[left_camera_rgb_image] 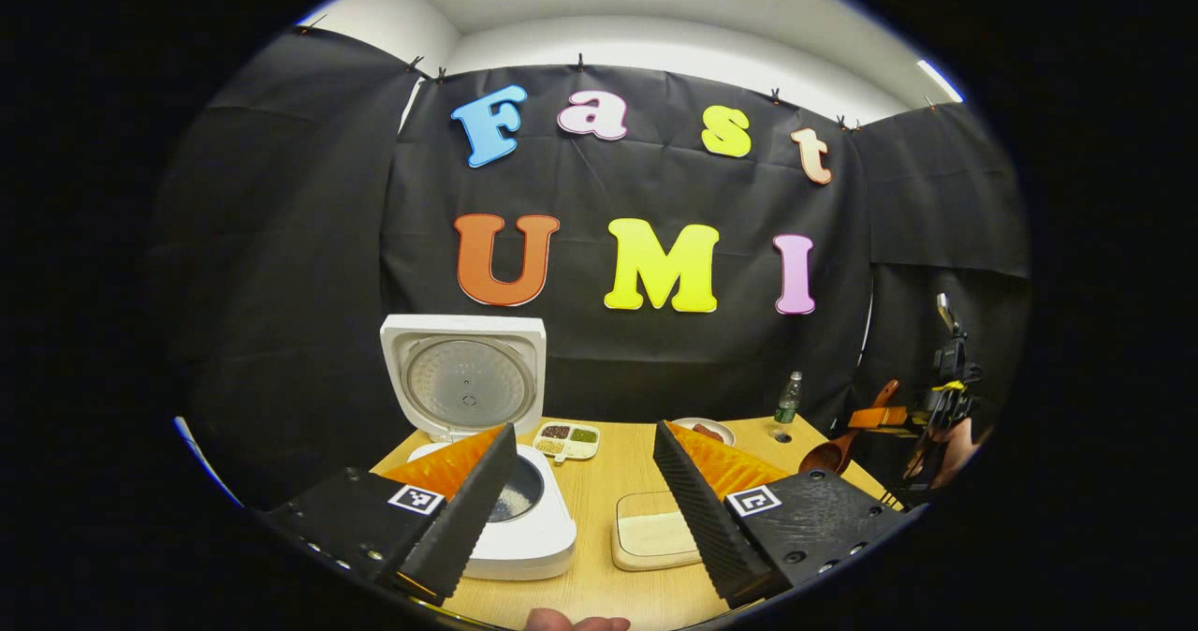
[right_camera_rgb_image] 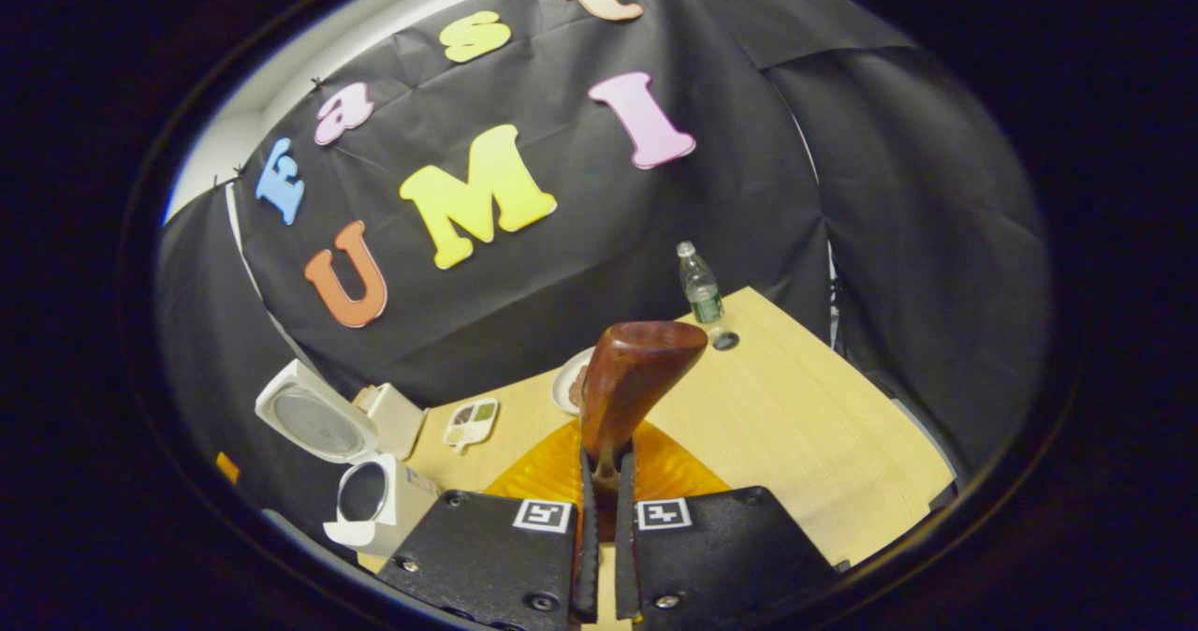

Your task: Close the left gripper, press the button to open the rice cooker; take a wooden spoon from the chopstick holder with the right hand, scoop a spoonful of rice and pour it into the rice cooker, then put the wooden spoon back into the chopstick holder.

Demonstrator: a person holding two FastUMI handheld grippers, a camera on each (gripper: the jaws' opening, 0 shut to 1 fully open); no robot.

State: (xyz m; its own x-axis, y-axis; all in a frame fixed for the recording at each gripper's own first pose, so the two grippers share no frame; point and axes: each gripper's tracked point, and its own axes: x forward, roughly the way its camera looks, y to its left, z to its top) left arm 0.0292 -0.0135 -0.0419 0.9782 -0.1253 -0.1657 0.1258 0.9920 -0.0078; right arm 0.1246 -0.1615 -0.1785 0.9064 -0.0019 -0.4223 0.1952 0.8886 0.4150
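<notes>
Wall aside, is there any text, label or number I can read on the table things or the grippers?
Bottle label: too small to read.
Markers on the left gripper and on the right gripper: coded squares, no words.
Rice cooker: no text that I can make out.

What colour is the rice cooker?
White. The rice cooker shows best in the left gripper view, lid up.

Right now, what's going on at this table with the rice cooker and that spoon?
A person is working with two handheld grippers. The rice cooker stands on the table with its lid up. The right gripper is shut on the handle of a wooden spoon, held up off the table. The left gripper hangs open above a shallow tray of rice.
</notes>
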